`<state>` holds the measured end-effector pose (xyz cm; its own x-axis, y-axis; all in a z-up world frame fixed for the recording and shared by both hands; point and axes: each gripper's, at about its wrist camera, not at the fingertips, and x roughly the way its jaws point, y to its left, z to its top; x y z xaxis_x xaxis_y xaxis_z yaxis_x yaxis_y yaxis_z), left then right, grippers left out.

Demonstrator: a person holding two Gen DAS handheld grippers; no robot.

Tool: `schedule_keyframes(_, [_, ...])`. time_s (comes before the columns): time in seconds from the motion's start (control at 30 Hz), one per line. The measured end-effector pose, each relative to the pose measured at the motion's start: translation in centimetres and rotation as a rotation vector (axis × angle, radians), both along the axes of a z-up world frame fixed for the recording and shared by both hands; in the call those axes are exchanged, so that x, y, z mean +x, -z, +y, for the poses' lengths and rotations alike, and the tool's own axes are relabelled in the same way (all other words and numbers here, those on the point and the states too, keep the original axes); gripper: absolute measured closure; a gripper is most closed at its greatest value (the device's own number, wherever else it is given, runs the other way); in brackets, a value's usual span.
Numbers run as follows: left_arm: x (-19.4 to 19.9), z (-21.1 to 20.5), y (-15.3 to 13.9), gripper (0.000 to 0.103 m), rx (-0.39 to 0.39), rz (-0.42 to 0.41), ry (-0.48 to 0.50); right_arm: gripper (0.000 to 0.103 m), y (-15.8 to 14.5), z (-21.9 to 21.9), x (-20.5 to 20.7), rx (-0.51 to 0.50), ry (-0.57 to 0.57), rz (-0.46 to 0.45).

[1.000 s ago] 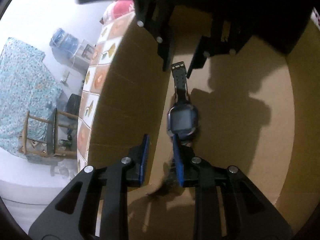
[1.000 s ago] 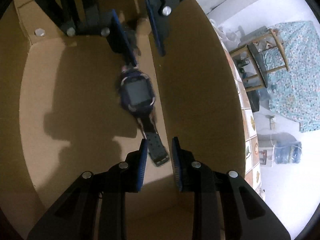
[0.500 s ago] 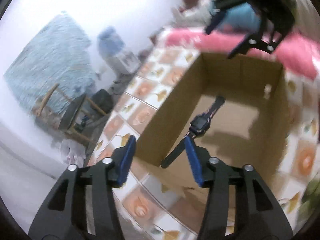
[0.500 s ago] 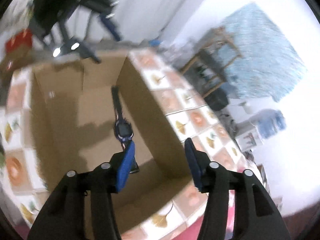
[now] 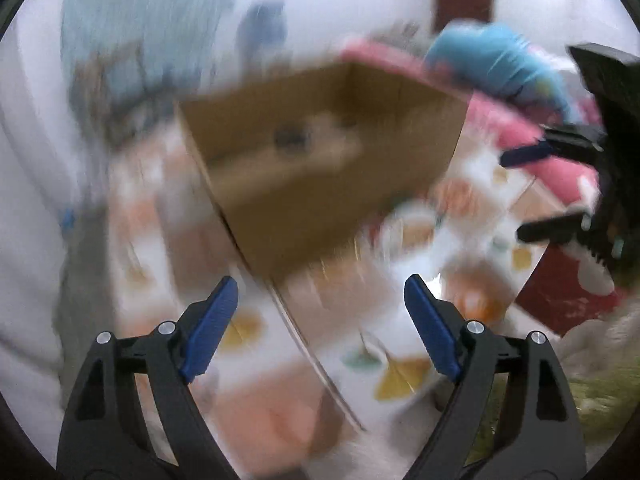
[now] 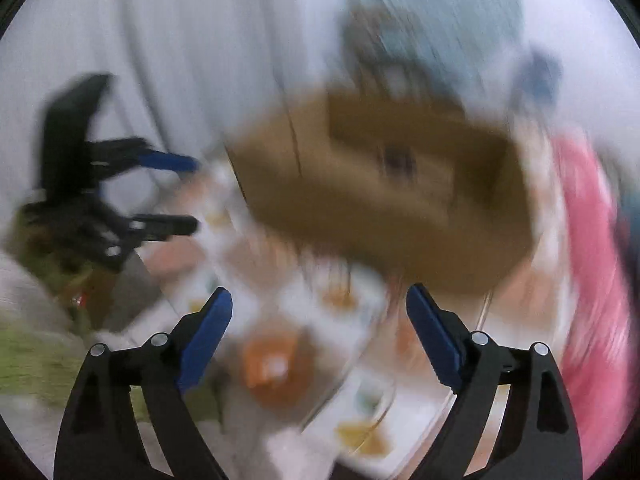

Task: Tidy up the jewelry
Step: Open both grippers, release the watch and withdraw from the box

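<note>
Both views are smeared by motion. An open cardboard box (image 5: 320, 160) (image 6: 384, 184) stands on a patterned floral cloth (image 5: 400, 368). A dark blur on its floor is the wristwatch (image 5: 290, 138) (image 6: 398, 160). My left gripper (image 5: 320, 300) hangs well back from the box, its jaws opening wide with nothing between them. My right gripper (image 6: 318, 308) is likewise back from the box, jaws opening and empty. Each gripper shows in the other's view: the right gripper (image 5: 548, 188) at the right edge, the left gripper (image 6: 168, 196) at the left.
A pink cloth (image 5: 520, 132) (image 6: 588, 240) lies beyond the box with a blue bundle (image 5: 500, 64) on it. Green fabric (image 6: 36, 344) sits at the lower left of the right wrist view. A chair and a blue patterned hanging (image 6: 432, 20) are behind.
Both grippers let go of the watch inside the box, pulled up and back out of it, rolled, and spread their jaws wide. The watch stays on the box floor.
</note>
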<state>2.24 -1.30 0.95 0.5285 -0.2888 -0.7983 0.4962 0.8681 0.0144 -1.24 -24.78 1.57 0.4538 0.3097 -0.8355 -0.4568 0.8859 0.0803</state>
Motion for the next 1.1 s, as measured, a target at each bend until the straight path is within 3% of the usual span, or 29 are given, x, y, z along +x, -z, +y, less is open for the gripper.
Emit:
schedule_keyframes(0.1, [0.3,-0.5,3.6,0.021,-0.007,0.081,-0.083,0.017,2.7,0.7,0.5,-0.042,0.099,0.083])
schedule_keyframes(0.2, [0.3,-0.2,5.2,0.021,-0.047,0.112,-0.134,0.017,3.6,0.7,1.2,0.011,0.189,0.128])
schedule_keyframes(0.33, [0.9,-1.2,6.2,0.017,-0.007,0.089,-0.151,0.017,5.3,0.8,2.5,-0.026,0.274,0.171])
schedule_keyframes(0.43, [1.0,-1.6,6.2,0.010,-0.009,0.088,-0.175,0.017,5.8,1.6,2.8,-0.108,0.294,0.143])
schedule_keyframes(0.5, [1.2,-2.7,6.4,0.008,0.014,0.072,-0.180,0.010,6.0,1.8,2.9,-0.121,0.304,0.133])
schedule_keyframes(0.8, [0.6,-2.6,6.5,0.007,0.021,0.062,-0.171,0.007,7.3,0.2,2.3,-0.097,0.376,0.127])
schedule_keyframes(1.1, [0.3,-2.3,6.5,0.007,0.005,0.032,-0.186,0.007,7.2,0.5,2.1,-0.081,0.360,0.087])
